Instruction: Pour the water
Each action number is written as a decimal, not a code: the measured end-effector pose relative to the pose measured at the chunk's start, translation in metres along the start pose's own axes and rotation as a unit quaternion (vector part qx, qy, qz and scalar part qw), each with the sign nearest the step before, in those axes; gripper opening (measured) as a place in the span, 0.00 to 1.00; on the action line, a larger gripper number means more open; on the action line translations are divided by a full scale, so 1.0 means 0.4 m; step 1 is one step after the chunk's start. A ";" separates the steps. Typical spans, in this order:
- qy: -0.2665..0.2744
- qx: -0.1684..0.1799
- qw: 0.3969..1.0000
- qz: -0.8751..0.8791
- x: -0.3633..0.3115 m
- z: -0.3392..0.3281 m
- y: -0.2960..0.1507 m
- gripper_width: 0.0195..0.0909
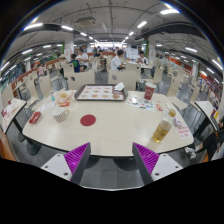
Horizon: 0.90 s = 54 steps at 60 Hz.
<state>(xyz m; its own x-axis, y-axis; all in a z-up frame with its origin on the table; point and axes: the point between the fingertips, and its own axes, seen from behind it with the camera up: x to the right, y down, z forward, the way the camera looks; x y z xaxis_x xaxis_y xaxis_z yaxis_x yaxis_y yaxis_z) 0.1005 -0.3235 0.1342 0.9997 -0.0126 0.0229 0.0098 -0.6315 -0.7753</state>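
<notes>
My gripper [112, 158] is held high and back from a round white table [110, 125]. Its two fingers with purple pads [76, 155] stand wide apart, with nothing between them. On the table's right side, beyond my right finger, stands a clear bottle of yellowish liquid [162, 130]. A small red coaster-like disc [88, 120] lies near the table's middle. A white cup [135, 100] stands further back on the right. All of these lie well beyond the fingertips.
A grey tray [100, 93] with small items lies at the table's far side. A red packet [149, 93] and a red object [35, 117] lie near the table's edges. Chairs ring the table. Desks and seated people fill the office behind.
</notes>
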 end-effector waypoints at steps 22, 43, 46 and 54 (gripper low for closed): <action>0.057 0.047 0.997 0.029 0.471 0.205 0.038 0.93; 0.052 0.097 0.993 0.042 0.593 0.428 -0.051 0.60; 0.050 0.105 0.992 0.038 0.586 0.440 -0.059 0.43; 0.052 0.119 0.991 0.035 0.578 0.447 -0.068 0.31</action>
<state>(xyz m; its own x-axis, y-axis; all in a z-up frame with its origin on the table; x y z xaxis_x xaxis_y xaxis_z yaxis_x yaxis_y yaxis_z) 0.3356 -0.1706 0.0479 0.9905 -0.1363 0.0196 -0.0408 -0.4264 -0.9036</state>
